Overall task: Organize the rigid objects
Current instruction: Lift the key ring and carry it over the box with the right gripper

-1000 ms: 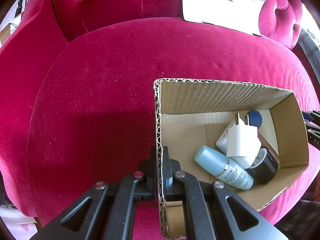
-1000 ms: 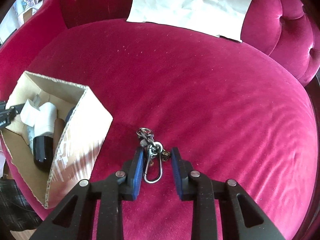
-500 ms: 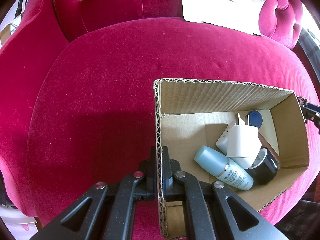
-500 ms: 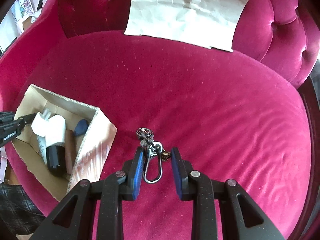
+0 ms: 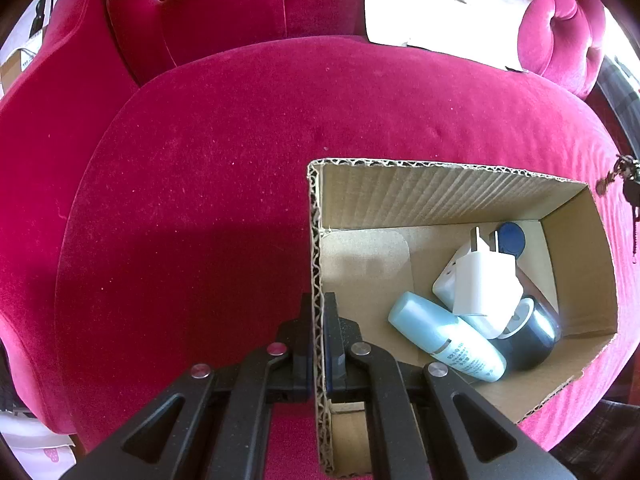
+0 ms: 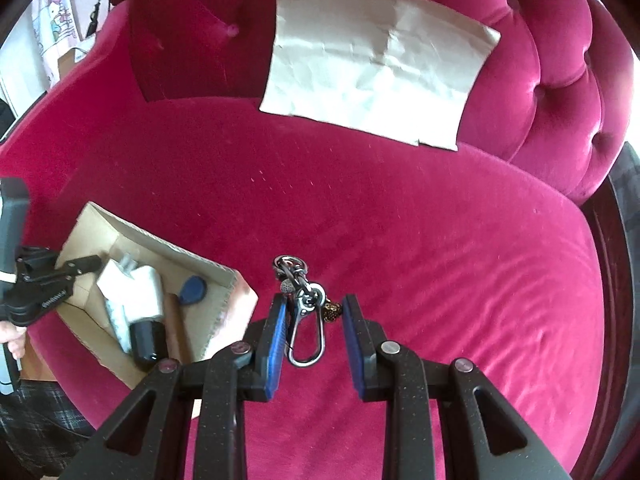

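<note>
Since 1 second ago the right tool [image 6: 312, 330] has risen from the red velvet seat [image 6: 400, 220] with the keyring [image 6: 306, 320] clamped between its blue pads [image 6: 276, 332], and the cardboard box [image 6: 236, 304] now sits further below it; the keys also dangle at the right edge of the left wrist view [image 5: 624, 184]. 1 left tool [image 5: 319, 344] has not shifted, clenched on the box's near wall [image 5: 318, 280]. Counted in the box: 1 pale blue bottle [image 5: 444, 338], 1 white plug adapter [image 5: 486, 280], 1 black cylinder [image 5: 532, 336], 1 blue fob [image 5: 511, 236], and 1 brown item mostly hidden under the adapter. 1 creased sheet of paper [image 6: 376, 64] leans on the backrest. Small print on the bottle is too fine to read, as is lettering on the left tool's side. The keyring's 1 carabiner shows clearly; how many keys it carries cannot be made out.
</note>
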Available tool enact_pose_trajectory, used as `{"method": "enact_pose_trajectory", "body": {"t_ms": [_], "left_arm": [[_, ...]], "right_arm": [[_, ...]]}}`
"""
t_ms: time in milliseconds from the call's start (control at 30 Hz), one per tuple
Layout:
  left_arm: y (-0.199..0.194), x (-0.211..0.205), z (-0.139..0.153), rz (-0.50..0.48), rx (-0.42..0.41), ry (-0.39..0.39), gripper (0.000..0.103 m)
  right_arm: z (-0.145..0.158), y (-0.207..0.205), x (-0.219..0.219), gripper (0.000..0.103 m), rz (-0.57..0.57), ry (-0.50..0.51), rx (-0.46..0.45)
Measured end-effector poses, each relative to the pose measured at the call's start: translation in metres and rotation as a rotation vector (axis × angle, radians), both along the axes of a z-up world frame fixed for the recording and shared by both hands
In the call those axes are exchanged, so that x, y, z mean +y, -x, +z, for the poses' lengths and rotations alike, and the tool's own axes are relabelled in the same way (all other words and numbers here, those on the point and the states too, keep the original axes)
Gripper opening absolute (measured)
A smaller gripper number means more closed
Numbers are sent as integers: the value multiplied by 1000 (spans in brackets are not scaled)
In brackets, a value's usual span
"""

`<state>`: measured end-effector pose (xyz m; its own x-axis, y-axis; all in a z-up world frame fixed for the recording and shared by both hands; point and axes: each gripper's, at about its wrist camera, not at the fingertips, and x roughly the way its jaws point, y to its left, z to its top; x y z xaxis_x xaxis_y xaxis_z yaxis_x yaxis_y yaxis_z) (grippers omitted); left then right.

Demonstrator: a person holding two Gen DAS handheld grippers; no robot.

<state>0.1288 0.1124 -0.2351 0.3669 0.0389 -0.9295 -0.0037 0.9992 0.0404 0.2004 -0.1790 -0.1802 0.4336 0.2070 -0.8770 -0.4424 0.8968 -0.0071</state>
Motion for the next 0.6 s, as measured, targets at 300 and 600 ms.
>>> {"method": "enact_pose_trajectory", "body": {"t_ms": [300,600], "left_arm": [[-1,0,0,5,0,1,3],[0,1,1,9,-2,5,3]], "right_arm": [[27,8,24,28,52,-18,-44],[46,13,46,28,86,-60,-68]]}}
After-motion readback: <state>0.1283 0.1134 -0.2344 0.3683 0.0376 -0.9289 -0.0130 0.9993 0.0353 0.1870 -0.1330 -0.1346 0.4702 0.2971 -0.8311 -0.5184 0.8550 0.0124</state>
